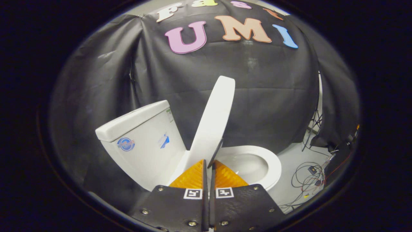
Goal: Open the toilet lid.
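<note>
Glossy smooth lid, matt cloth

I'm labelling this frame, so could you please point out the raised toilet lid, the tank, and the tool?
Raised white plastic toilet lid (214, 119): gripper view, middle of its flat face.
White ceramic tank (141, 141): gripper view, front wall.
Tool (209, 166): gripper view, between its fingertips, closed on the lid's lower edge.

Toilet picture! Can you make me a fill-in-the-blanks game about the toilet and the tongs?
1. The lid is lifted off the seat and leans toward the ____.
2. The tongs are pinched on the lid's ____ edge.
3. The loose cables lie on the ____.
4. The blue stickers are on the side of the ____.

Missing words: tank; lower; floor; tank
</note>
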### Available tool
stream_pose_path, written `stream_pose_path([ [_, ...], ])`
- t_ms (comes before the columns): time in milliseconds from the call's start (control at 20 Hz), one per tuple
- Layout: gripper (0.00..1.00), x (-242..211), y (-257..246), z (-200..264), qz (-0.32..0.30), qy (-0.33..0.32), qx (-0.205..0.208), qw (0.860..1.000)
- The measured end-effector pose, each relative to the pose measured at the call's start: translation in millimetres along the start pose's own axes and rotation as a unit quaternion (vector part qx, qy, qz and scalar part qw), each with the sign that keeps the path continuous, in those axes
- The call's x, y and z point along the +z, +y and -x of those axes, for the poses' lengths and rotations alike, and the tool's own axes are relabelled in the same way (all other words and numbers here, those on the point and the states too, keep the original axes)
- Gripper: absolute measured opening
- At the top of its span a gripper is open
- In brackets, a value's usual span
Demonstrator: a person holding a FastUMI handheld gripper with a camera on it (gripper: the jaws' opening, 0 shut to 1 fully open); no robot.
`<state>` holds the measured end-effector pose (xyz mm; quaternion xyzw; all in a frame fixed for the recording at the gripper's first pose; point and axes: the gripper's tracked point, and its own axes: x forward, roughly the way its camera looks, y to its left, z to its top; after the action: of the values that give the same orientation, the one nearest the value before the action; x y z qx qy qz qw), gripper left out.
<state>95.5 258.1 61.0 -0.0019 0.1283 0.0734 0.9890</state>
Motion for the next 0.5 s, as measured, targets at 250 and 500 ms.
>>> stream_pose_path([
  [250,0.01,8,17,2,0.024,-0.007,0.010,1.000],
  [500,0.01,11,33,-1,0.016,-0.013,0.019,1.000],
])
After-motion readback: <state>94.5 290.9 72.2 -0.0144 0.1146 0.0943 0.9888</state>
